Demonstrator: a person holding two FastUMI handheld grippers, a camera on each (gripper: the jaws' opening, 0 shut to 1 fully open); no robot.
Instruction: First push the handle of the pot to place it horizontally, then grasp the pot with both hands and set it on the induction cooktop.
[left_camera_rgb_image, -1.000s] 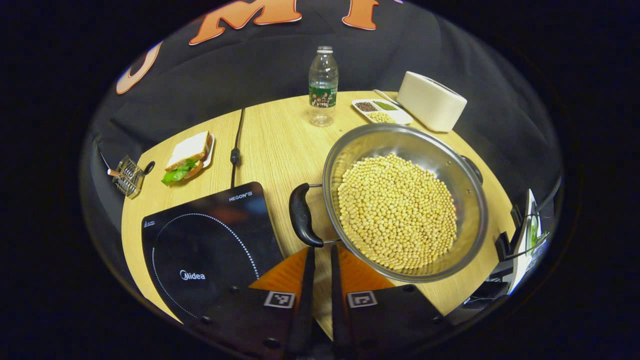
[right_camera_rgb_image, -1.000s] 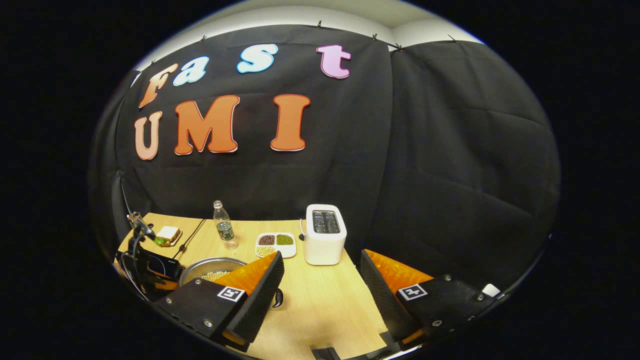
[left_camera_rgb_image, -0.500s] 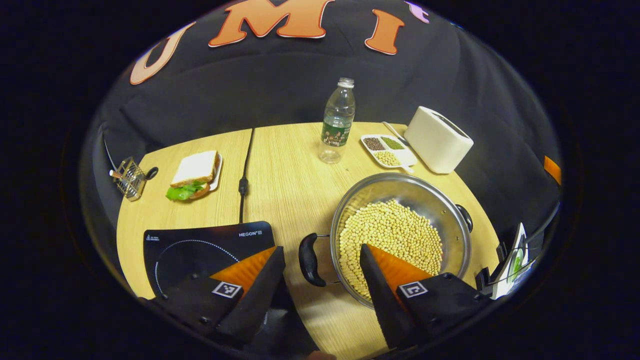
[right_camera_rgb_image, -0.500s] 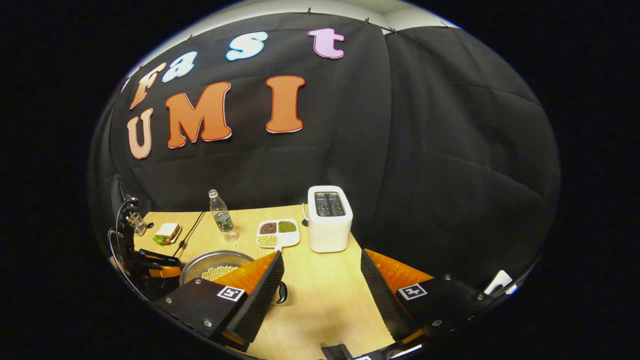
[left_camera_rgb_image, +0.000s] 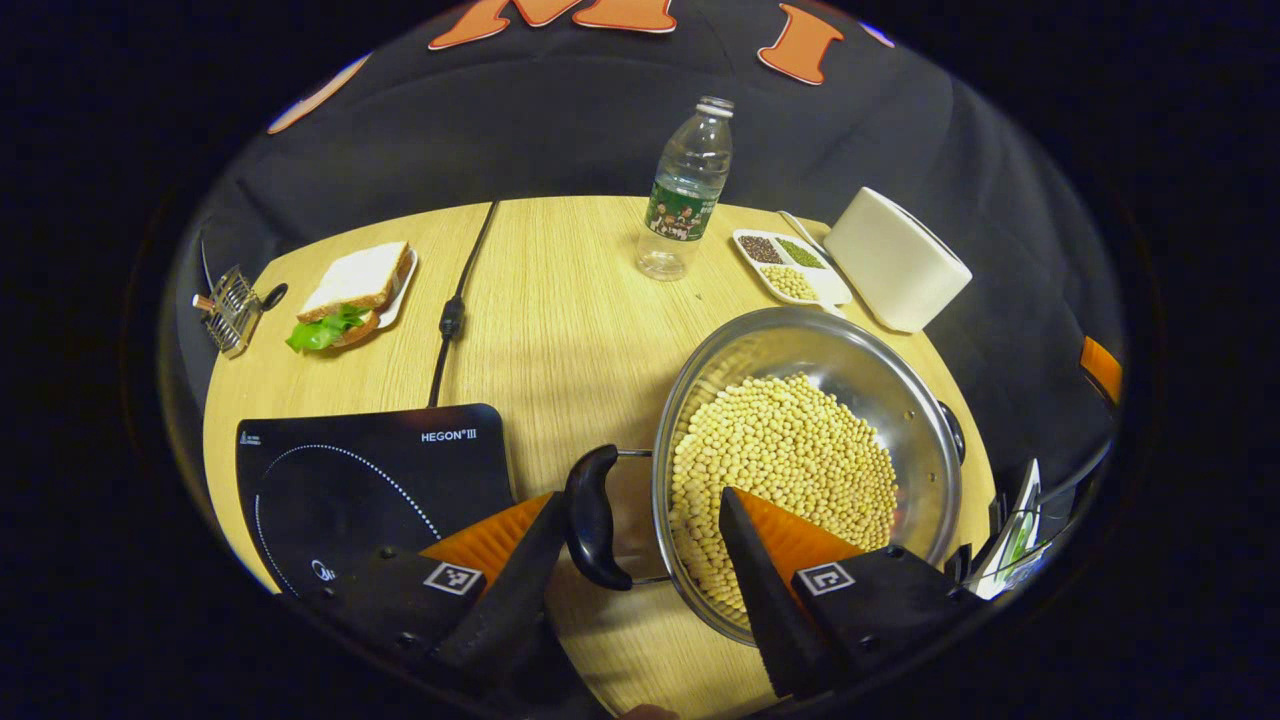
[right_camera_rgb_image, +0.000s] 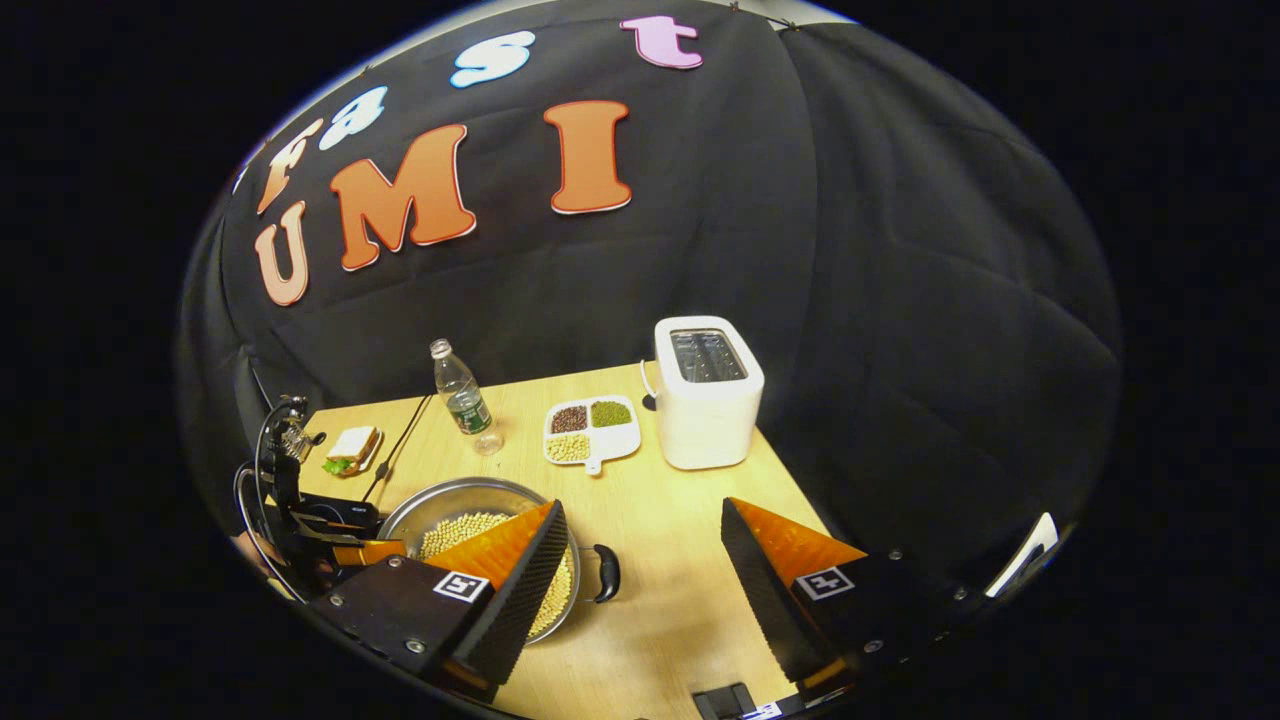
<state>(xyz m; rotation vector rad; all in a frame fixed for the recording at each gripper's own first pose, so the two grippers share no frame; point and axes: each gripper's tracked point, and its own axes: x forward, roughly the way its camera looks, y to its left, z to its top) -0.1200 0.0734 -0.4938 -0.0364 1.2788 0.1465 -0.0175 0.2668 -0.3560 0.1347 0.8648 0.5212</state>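
A steel pot (left_camera_rgb_image: 800, 345) full of pale beans stands on the wooden table, right of the black induction cooktop (left_camera_rgb_image: 360, 480). Its near black handle (left_camera_rgb_image: 592, 515) lies between the fingers of my left gripper (left_camera_rgb_image: 640, 497), which is open, the handle close to the left finger. The far handle (left_camera_rgb_image: 952, 430) sticks out on the pot's other side. In the right gripper view, the pot (right_camera_rgb_image: 450, 497) sits at lower left with one black handle (right_camera_rgb_image: 607, 572) pointing toward my right gripper (right_camera_rgb_image: 641, 505). That gripper is open and hovers above the table. The left gripper (right_camera_rgb_image: 330, 535) sits beyond the pot.
At the back stand a water bottle (left_camera_rgb_image: 688, 190), a divided dish of beans (left_camera_rgb_image: 785, 268) and a white toaster (left_camera_rgb_image: 895, 258). A sandwich (left_camera_rgb_image: 350, 300) and a small wire rack (left_camera_rgb_image: 228, 310) lie at the left. A black cable (left_camera_rgb_image: 450, 310) runs to the cooktop.
My left gripper has gone from shut to open and now straddles the pot's near handle. The right gripper has tipped down and come closer to the pot's other handle.
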